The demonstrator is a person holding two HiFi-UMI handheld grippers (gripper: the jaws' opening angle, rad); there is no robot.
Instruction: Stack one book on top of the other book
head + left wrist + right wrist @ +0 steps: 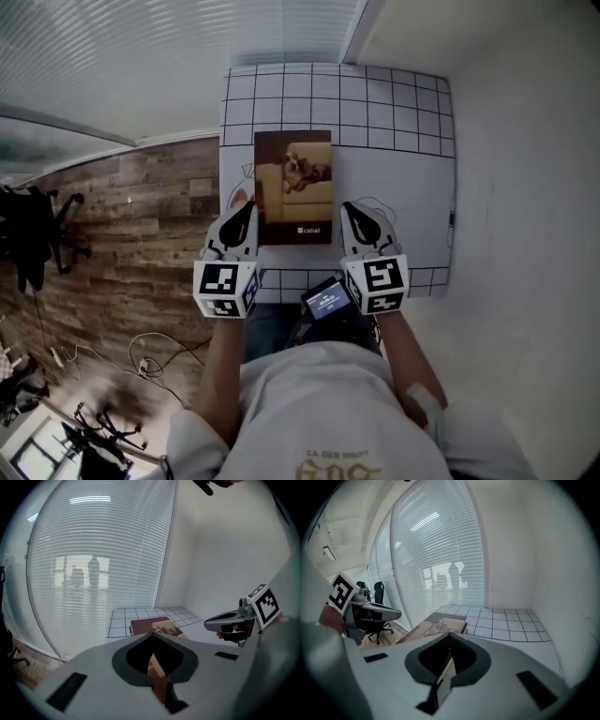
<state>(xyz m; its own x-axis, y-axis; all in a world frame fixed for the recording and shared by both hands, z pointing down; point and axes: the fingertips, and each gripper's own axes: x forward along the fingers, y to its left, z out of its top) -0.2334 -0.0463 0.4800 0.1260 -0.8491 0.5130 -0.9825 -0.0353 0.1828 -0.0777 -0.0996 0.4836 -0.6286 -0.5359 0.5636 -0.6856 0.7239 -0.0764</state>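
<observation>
Gridded worktop [398, 131]: one book [293, 187] lies flat, cover up (no second book visible; possibly beneath it). My left claw [246, 216] and right claw [353, 216] flank the book's near corners, both fully closed and empty, so I judge it released.

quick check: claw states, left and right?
Left claw: closed, holding the book at its left edge.
Right claw: closed, holding the same book at its right edge.

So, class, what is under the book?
Only the gridded table shows around the book; whatever lies directly beneath it, a second book included, is covered.
</observation>
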